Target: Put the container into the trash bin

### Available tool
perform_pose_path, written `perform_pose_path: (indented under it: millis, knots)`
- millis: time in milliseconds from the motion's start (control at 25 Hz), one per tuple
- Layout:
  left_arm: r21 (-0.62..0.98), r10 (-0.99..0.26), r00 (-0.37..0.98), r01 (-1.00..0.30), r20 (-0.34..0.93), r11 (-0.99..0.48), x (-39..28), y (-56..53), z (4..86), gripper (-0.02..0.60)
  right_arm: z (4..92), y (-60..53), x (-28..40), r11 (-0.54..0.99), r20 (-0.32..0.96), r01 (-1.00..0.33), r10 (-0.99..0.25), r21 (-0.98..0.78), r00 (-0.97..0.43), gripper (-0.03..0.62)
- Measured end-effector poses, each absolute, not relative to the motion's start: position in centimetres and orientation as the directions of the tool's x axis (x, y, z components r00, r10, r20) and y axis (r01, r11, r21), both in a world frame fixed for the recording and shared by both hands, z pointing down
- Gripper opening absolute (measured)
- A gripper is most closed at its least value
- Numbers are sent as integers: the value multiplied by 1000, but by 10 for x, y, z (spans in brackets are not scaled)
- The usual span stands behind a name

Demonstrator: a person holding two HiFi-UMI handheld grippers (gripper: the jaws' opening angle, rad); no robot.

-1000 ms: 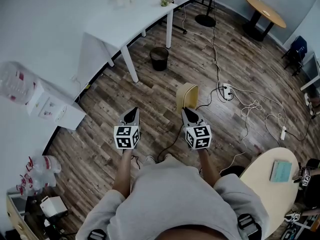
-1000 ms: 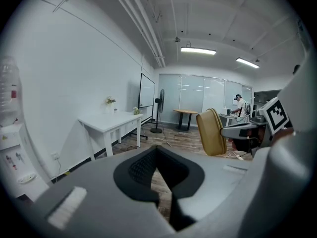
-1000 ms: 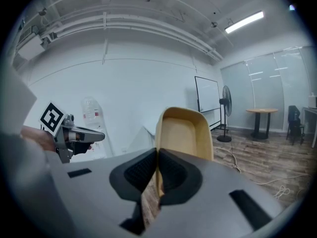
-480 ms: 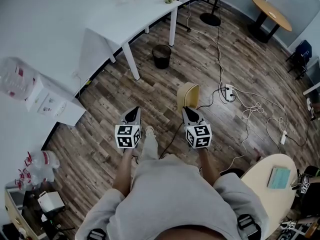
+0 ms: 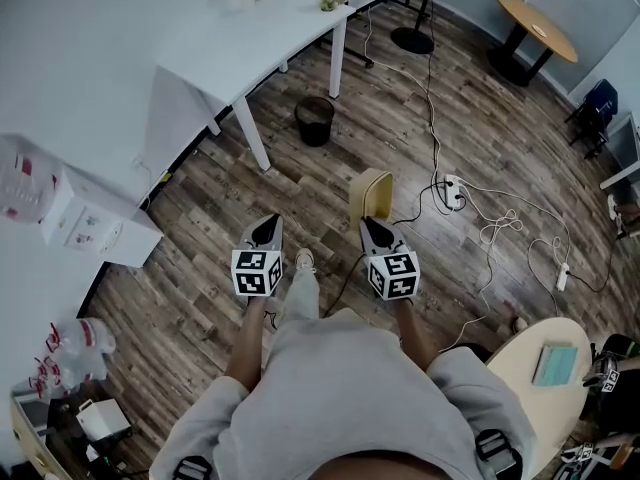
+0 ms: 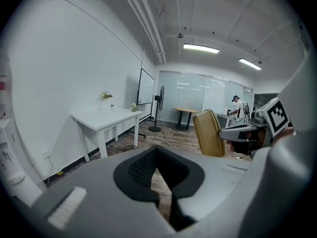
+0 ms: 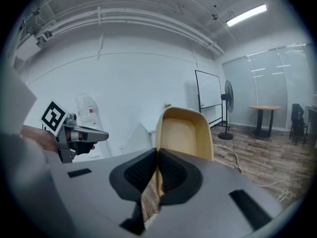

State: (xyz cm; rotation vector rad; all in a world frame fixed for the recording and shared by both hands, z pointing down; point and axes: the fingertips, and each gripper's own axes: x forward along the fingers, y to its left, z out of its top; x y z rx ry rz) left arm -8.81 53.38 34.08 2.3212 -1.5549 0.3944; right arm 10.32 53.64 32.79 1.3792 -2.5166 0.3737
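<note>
A tan, curved-walled container (image 5: 373,190) stands on edge in front of my right gripper (image 5: 368,224), which is shut on its rim. In the right gripper view the pads clamp the container (image 7: 185,130) at its lower edge, with its hollow side facing the camera. My left gripper (image 5: 266,225) is level with the right one, shut with nothing in it. In the left gripper view its jaws (image 6: 157,150) meet at the tips, and the container (image 6: 208,133) shows to their right. A small black trash bin (image 5: 314,119) stands on the wood floor ahead, beside a leg of the white table (image 5: 250,48).
Cables and power strips (image 5: 452,186) trail over the floor to the right. A fan base (image 5: 410,40) and a round wooden table (image 5: 533,20) are farther back. A white cabinet (image 5: 90,223) lines the left wall. A round pale table (image 5: 525,363) is near right.
The person has stepped forward: a leg and shoe now show between the arms. Both grippers have gone forward together, the right one still holding the container.
</note>
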Motion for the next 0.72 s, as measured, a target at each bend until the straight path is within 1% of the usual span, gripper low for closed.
perform_pose_path:
  millis: [360, 720]
  knots:
    - [139, -806, 415, -908, 423, -396, -100, 451, 352, 9, 332, 459, 83, 501, 368, -859, -784, -99, -500, 28]
    - [148, -787, 462, -885, 409, -442, -120, 359, 341, 9, 318, 375, 51, 491, 371, -868, -794, -77, -482, 28]
